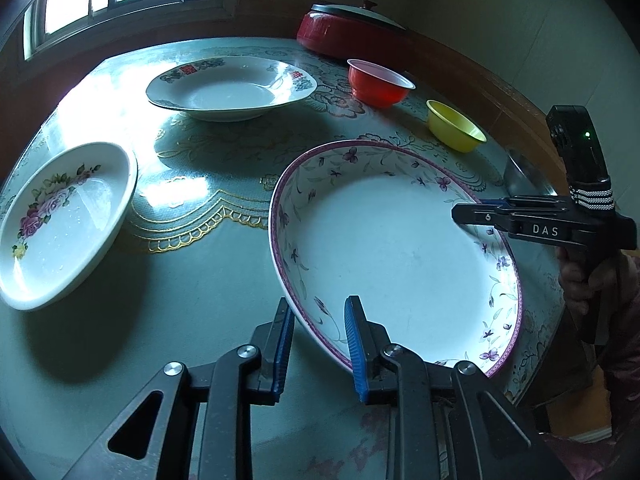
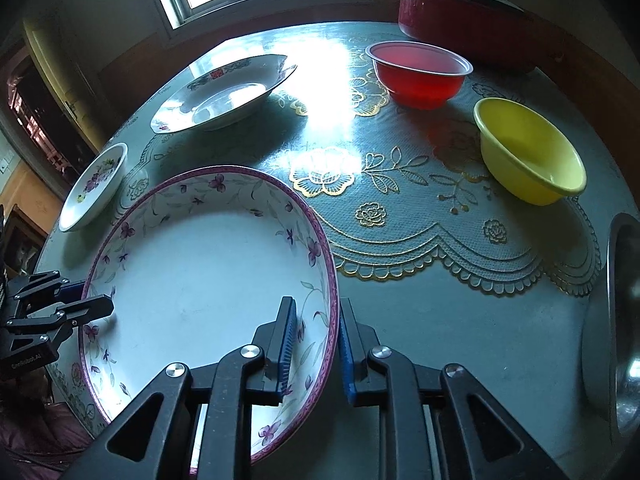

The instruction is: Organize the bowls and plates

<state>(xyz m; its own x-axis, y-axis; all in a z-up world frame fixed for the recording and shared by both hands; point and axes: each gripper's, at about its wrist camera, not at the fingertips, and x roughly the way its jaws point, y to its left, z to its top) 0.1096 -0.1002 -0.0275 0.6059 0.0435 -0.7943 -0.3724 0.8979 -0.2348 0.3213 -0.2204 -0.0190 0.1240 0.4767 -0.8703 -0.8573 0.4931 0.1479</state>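
A large white plate with a purple rim and small violet flowers [image 1: 392,248] [image 2: 200,276] hangs tilted above the table. My left gripper [image 1: 318,344] is shut on its near-left rim. My right gripper [image 2: 316,344] is shut on the opposite rim and shows from the side in the left wrist view [image 1: 480,210]. A rose-patterned plate [image 1: 64,220] [image 2: 96,184] lies at the left. A red-and-green patterned plate [image 1: 232,86] [image 2: 228,94] lies at the back. A red bowl [image 1: 378,82] [image 2: 420,74] and a yellow bowl [image 1: 454,126] [image 2: 528,150] stand on the right.
A red lidded pot [image 1: 344,30] [image 2: 460,12] stands at the table's far edge by the wall. A steel bowl [image 2: 616,320] sits at the right edge. The table [image 1: 208,184] has a green cloth with gold lace patterns. A window is behind.
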